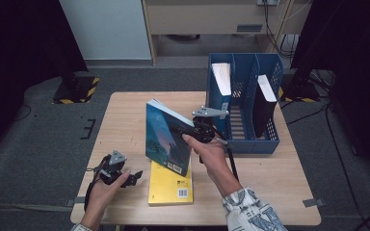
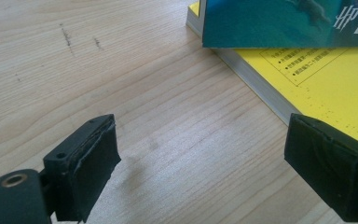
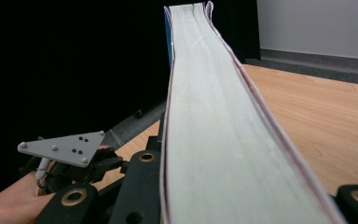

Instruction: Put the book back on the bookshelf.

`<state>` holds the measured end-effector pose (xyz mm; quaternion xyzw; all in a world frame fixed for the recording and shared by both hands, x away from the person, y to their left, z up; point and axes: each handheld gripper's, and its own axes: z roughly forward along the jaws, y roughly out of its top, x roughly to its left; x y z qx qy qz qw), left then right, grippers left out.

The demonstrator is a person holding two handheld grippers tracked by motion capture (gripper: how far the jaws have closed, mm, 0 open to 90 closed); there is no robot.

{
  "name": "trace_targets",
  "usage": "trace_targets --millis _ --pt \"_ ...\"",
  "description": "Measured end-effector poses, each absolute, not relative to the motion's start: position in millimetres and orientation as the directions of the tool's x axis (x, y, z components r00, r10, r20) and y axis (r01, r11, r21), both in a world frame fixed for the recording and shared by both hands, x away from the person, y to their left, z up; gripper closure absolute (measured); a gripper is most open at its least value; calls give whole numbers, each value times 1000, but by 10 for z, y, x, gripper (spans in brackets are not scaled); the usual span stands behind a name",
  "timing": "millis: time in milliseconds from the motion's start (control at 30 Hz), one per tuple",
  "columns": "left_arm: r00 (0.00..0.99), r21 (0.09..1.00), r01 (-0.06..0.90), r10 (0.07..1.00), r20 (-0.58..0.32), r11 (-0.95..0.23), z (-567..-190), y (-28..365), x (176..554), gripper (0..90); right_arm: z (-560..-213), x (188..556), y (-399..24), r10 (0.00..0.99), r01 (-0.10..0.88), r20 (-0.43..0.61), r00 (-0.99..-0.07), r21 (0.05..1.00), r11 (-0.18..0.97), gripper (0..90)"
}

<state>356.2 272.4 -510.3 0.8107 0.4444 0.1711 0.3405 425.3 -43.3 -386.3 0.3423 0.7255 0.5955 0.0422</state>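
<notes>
At centre frame my right gripper [image 1: 197, 129] clamps the blue book [image 1: 166, 137] upright above the yellow book [image 1: 171, 185], apparently bound for the blue file rack [image 1: 250, 139], while my left gripper [image 1: 125, 177] rests open and empty, lower left.

The blue book [image 1: 167, 137] held in the right claw [image 1: 189, 131] hides the yellow book's [image 1: 170, 186] far end; the print on both covers is too small to read.
</notes>
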Motion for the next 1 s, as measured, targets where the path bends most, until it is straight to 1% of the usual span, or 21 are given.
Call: trace_targets --millis 433,1000 --pt "523 696 623 852 -32 -357 -5129 2814 3591 92 -3897 4277 -558 556 509 430 -711 861 -16 731" --pt "522 686 629 852 -26 -365 -5150 2829 3607 93 -3872 4221 -688 564 522 450 -692 852 -41 730"
